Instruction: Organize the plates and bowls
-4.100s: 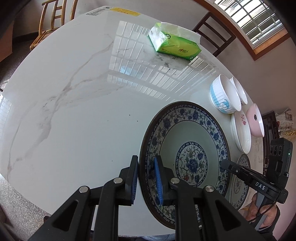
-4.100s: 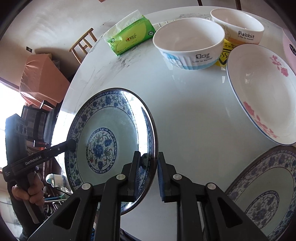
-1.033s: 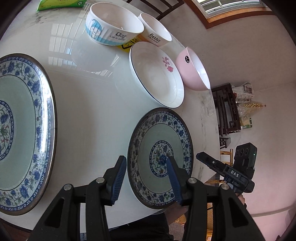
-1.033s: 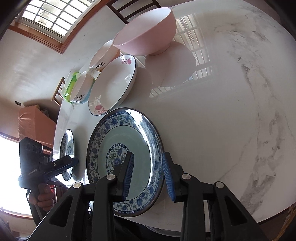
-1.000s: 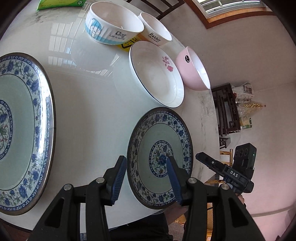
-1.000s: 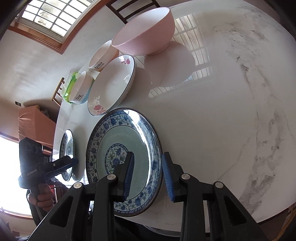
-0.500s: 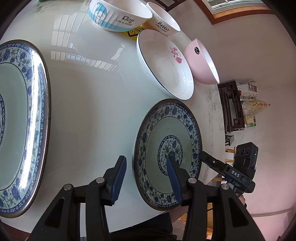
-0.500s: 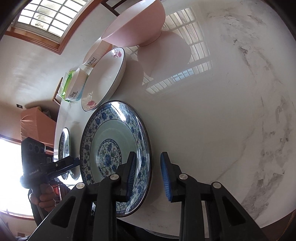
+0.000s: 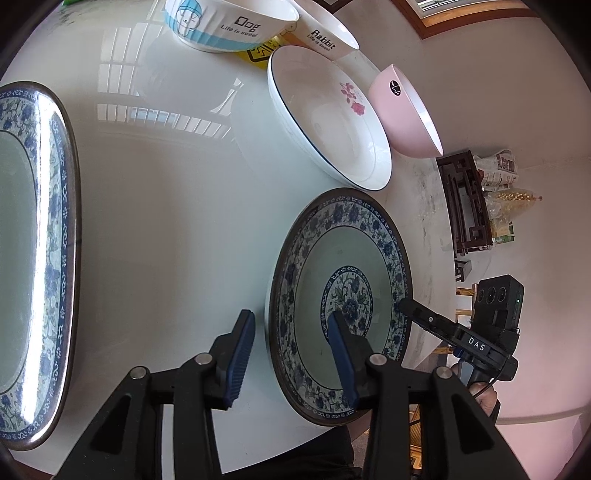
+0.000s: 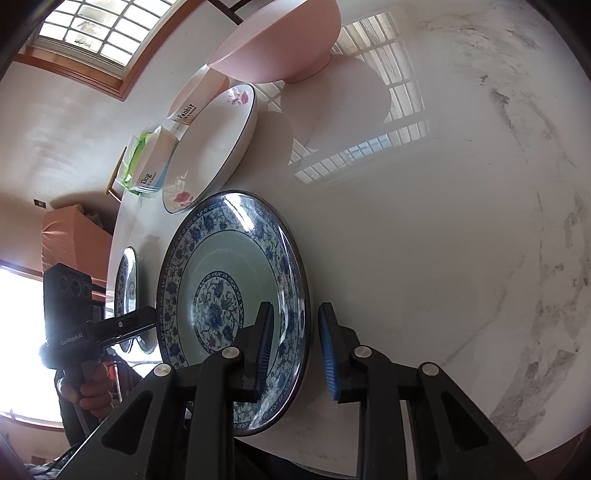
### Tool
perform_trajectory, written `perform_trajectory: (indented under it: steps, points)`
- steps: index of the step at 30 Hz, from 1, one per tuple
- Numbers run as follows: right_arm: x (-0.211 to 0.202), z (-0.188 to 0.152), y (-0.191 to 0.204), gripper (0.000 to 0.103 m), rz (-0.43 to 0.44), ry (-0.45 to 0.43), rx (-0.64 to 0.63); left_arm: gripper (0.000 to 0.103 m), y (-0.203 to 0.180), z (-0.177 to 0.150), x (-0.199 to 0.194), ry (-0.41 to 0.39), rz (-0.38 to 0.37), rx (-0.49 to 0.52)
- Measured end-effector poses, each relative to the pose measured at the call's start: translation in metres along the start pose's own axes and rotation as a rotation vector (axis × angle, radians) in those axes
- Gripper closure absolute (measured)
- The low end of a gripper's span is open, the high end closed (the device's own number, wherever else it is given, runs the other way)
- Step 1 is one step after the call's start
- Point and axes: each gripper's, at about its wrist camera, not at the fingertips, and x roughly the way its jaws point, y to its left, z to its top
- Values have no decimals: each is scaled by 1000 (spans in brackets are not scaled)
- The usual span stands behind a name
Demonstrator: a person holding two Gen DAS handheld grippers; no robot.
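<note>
**Both grippers straddle the small blue plate's rim**

Blue-and-white small plate (image 9: 340, 306) lies flat at the near edge of the white marble table (image 9: 166, 206). Left gripper (image 9: 291, 354) straddles its left rim, right gripper (image 10: 295, 347) its right rim; both sets of jaws have just been closing, pads not yet pressing (gaps visible each side). Large blue plate (image 9: 33, 258) sits well to the left. Beyond: white flowered dish (image 9: 328, 118), pink bowl (image 9: 406, 114), then Dog bowl (image 9: 229, 26) and Rabbit bowl (image 9: 325, 35) farthest.
</note>
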Motion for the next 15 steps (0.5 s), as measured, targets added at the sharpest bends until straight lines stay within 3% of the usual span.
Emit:
perform_trajectory:
  steps: [8, 15]
  points:
    - [1, -1, 1, 89, -16, -5, -2, 84, 2, 1, 3, 9, 22, 10]
    - [-1, -7, 8, 89, -46, -20, -20, 87, 1, -3, -1, -4, 76, 46]
